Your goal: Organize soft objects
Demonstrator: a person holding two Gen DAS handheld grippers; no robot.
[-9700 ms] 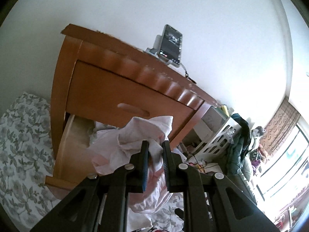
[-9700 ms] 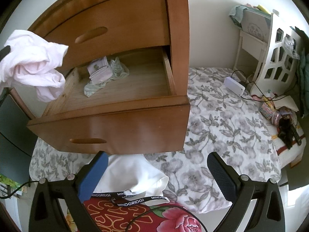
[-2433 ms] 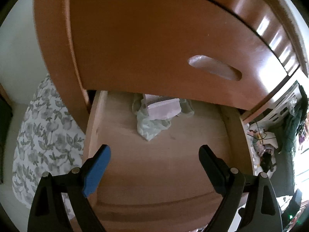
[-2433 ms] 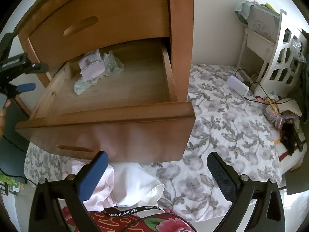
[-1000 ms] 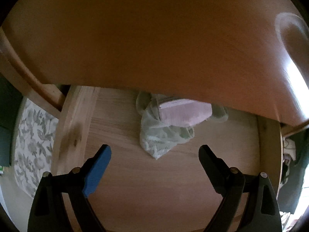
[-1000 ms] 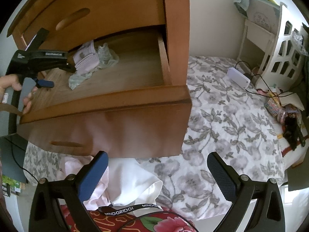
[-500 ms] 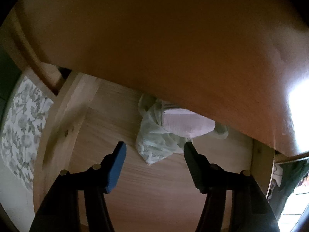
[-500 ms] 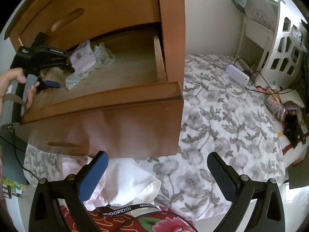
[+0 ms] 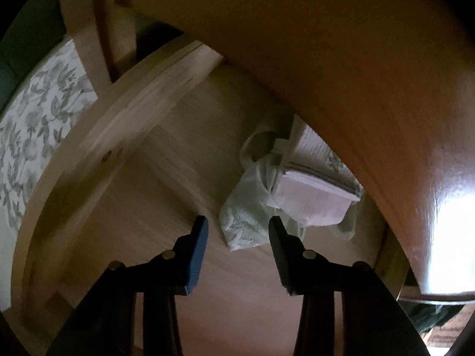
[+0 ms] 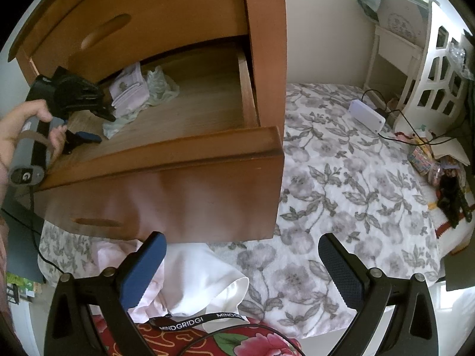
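In the open lower drawer (image 10: 178, 160) lies a pale green cloth (image 9: 246, 222) with a folded lilac stack (image 9: 311, 198) on top of it. My left gripper (image 9: 237, 225) reaches down into the drawer, its jaws closing. The cloth's near corner lies between the fingers, and the blue pad still stands clear of it. In the right wrist view a hand holds this gripper (image 10: 99, 127) beside the green cloth (image 10: 160, 89) and the stack (image 10: 130, 95). My right gripper (image 10: 240, 270) hangs open over the bed, above a white garment (image 10: 202, 279) and a pink garment (image 10: 109, 255), holding nothing.
The upper drawer front (image 9: 326, 59) overhangs the back of the lower drawer. The floral bedspread (image 10: 341, 178) stretches to the right. On it are a white box with a cable (image 10: 366, 115) and clutter beside a white shelf (image 10: 430, 68). A red flowered blanket (image 10: 237, 341) lies nearest me.
My left gripper has gone deeper into the drawer and rolled, and its jaws have narrowed from wide apart to either side of the green cloth's corner. My right gripper has kept still.
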